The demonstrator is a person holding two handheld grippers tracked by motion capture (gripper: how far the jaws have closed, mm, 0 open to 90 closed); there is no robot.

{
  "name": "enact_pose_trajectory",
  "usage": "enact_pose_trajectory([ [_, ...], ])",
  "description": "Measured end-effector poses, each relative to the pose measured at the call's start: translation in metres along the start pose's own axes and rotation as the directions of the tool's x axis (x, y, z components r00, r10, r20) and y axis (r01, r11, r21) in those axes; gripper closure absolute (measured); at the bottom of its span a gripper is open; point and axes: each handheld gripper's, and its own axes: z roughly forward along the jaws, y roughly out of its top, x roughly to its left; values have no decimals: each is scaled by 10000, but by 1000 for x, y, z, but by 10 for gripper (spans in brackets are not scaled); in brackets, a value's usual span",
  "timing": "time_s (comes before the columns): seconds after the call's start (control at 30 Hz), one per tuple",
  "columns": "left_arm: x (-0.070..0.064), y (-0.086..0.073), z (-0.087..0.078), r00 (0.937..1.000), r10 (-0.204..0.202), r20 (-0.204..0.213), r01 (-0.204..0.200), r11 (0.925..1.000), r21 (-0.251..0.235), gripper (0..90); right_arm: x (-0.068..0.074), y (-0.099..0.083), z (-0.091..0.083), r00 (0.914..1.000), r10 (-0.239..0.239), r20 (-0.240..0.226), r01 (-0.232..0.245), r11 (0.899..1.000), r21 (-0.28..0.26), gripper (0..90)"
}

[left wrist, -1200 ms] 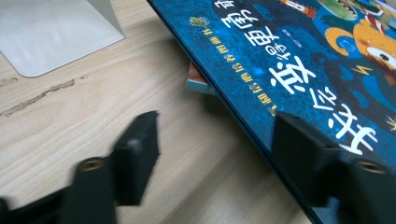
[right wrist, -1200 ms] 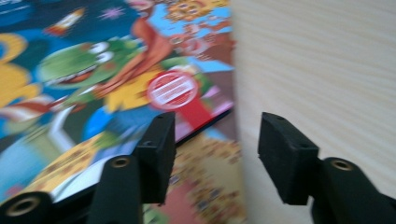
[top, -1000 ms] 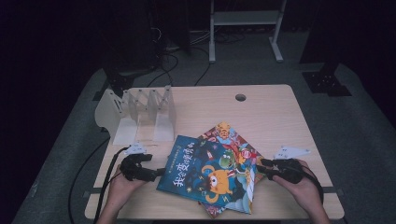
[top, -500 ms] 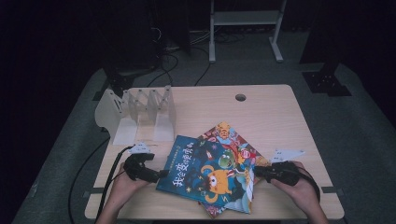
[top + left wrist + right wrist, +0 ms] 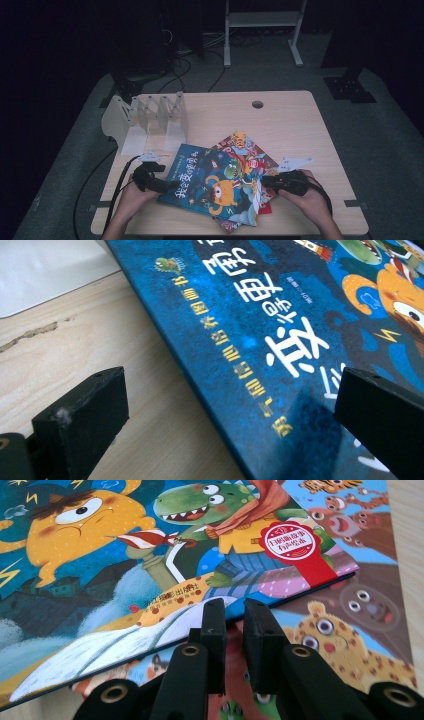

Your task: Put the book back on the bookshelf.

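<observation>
Left tongs (image 5: 220, 440): wide open astride book (image 5: 310, 340) edge; may shove it.
Right tongs (image 5: 234, 630): nearly closed at its corner, seemingly gripping nothing; could slip.

The white file rack (image 5: 150, 122) blocks the table's (image 5: 295, 125) far-left corner, the stacked picture books (image 5: 225, 182) cover its near middle, and its far right lies open

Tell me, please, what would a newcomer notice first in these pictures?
First, the bright blue picture book with an orange monster on its cover, lying on the near middle of the pale wooden table, on top of other colourful picture books. Next, the left gripper, jaws wide open astride the blue book's edge, and the right gripper, jaws nearly closed at its opposite edge. A white folding book rack stands at the far left.
</observation>
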Motion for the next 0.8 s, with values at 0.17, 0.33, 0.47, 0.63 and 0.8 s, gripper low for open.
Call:
enact_pose_trajectory([
  [0.17, 3, -2, 0, 9994, -159, 306, 159, 9999, -3, 2, 0, 6, 7, 9998, -170, -57, 170, 9999, -3, 784],
  [0.33, 5, -3, 1, 9983, -278, 521, 275, 9996, 66, 2, 2, 11, 12, 9995, -263, -178, 264, 9996, 46, 784],
  [0.47, 6, -5, 1, 9964, -445, 727, 437, 9990, 132, 2, 2, 14, 15, 9991, -300, -313, 301, 9995, 44, 785],
  [0.63, 8, -6, 4, 9905, -693, 1186, 662, 9974, 295, 2, 2, 15, 17, 9989, -304, -352, 304, 9995, -17, 787],
  [0.8, 8, -6, 7, 9875, -795, 1359, 749, 9964, 387, 0, 5, 16, 19, 9988, -388, -288, 387, 9992, -14, 788],
])
